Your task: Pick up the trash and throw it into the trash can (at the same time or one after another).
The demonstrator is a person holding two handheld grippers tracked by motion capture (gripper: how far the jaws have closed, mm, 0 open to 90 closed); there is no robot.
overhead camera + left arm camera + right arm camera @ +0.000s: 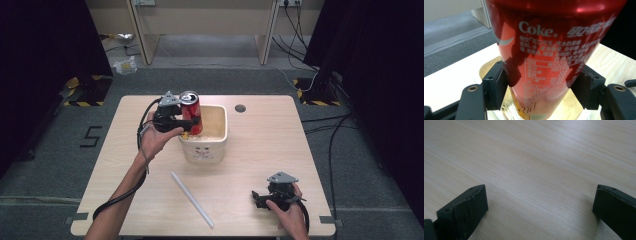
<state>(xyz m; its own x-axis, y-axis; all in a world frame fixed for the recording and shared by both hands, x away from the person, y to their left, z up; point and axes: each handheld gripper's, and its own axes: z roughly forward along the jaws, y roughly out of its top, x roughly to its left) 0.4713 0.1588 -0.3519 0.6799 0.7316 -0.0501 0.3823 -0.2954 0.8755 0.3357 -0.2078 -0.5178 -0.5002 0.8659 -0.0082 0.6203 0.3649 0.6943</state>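
Observation:
A red Coke can [191,111] is held upright over the left part of a cream square bin [218,142], with my left gripper [186,121] shut on its sides. In the left gripper view both black pads [499,86] press against the can [544,62], and the bin's inside [486,68] shows below it with a yellow printed item [517,110] under the can. My right gripper [260,199] rests low on the table at the front right, held by a hand. Its jaws [540,210] stand wide apart over bare wood, with nothing between them.
A white straw-like tube [192,199] lies diagonally on the wooden table [265,135] in front of the bin. A round cable hole [240,108] is at the back edge. Desk legs, cables and dark curtains stand beyond and beside the table.

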